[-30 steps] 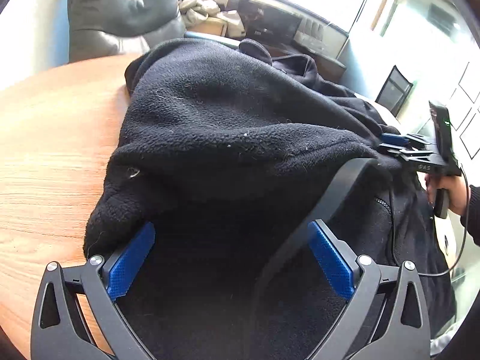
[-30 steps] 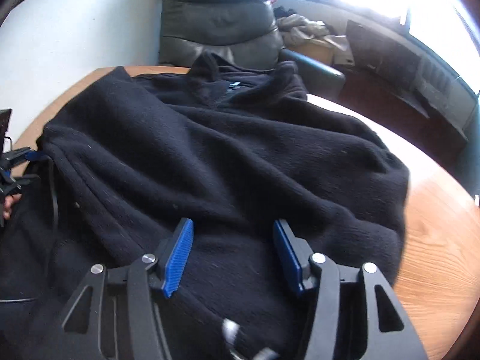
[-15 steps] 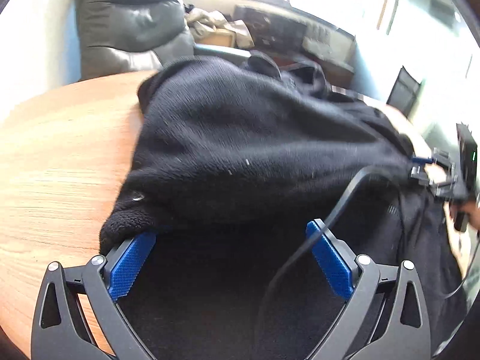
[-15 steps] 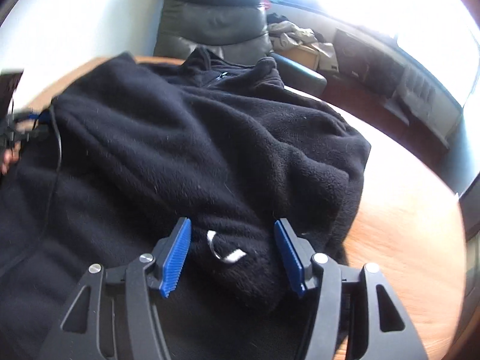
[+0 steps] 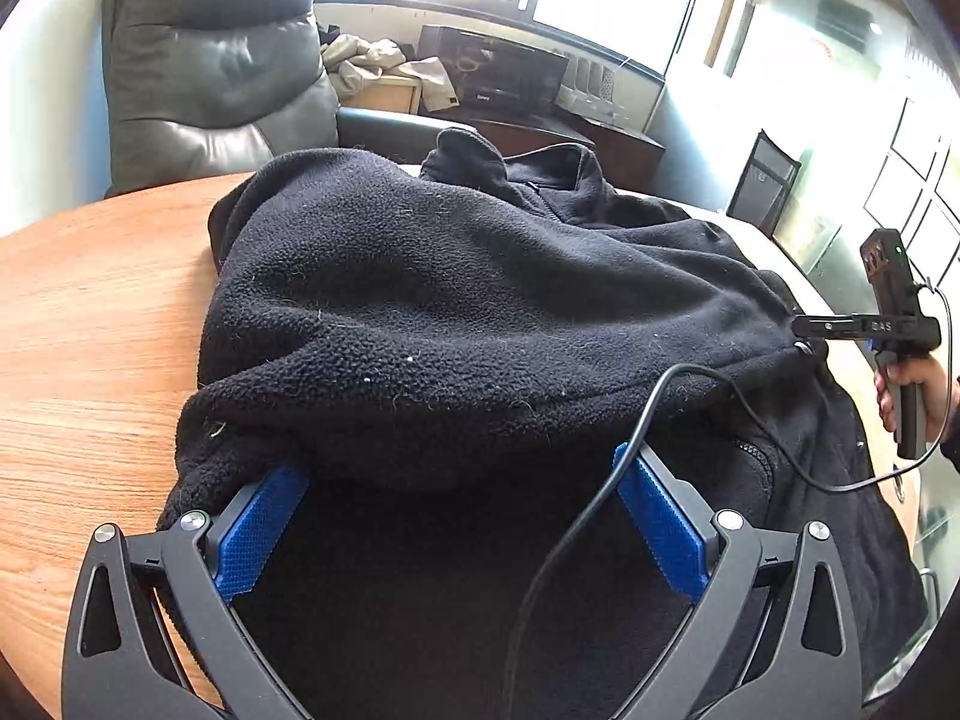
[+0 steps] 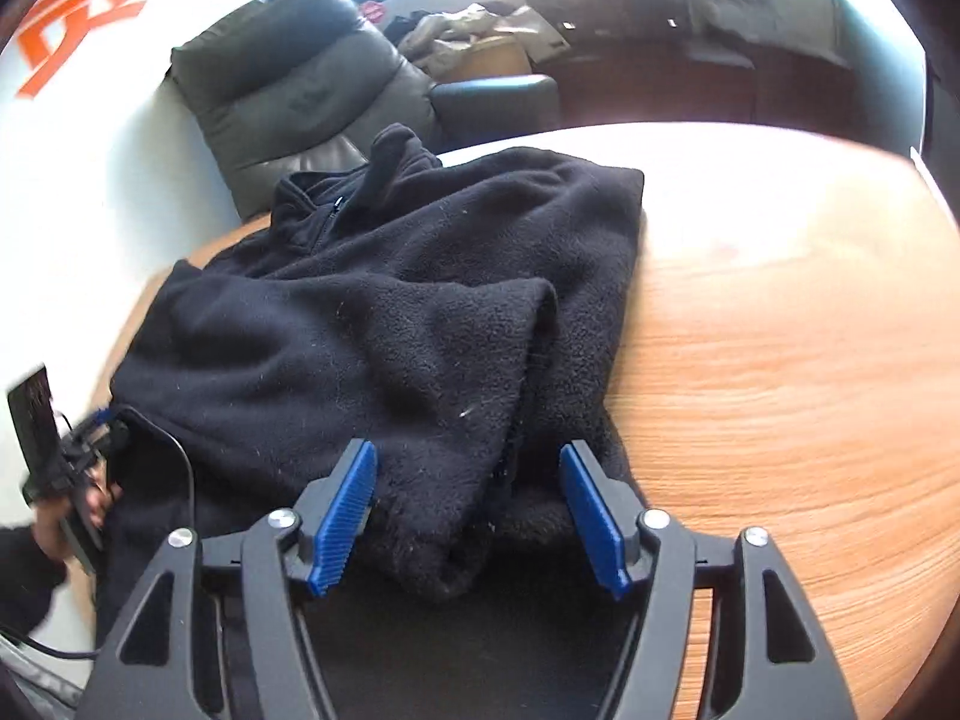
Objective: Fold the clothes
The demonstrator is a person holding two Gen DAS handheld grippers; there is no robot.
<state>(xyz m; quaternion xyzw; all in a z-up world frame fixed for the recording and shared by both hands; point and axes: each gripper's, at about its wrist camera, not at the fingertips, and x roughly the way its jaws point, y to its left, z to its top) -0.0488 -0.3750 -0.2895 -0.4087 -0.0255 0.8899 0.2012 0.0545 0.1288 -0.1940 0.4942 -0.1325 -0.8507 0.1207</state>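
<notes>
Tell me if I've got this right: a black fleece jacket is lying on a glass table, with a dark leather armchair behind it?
Nearly. The black fleece jacket and the dark leather armchair behind it are as you say, but the table is wood, not glass: the right wrist view shows its orange-brown grain clearly beside the jacket, and the left wrist view shows the same.

One black fleece jacket (image 5: 480, 312), one round wooden table (image 5: 90, 324), one leather armchair (image 5: 210, 66), two hand-held grippers, left hand-held gripper (image 5: 456, 522), right hand-held gripper (image 6: 468, 510)
</notes>
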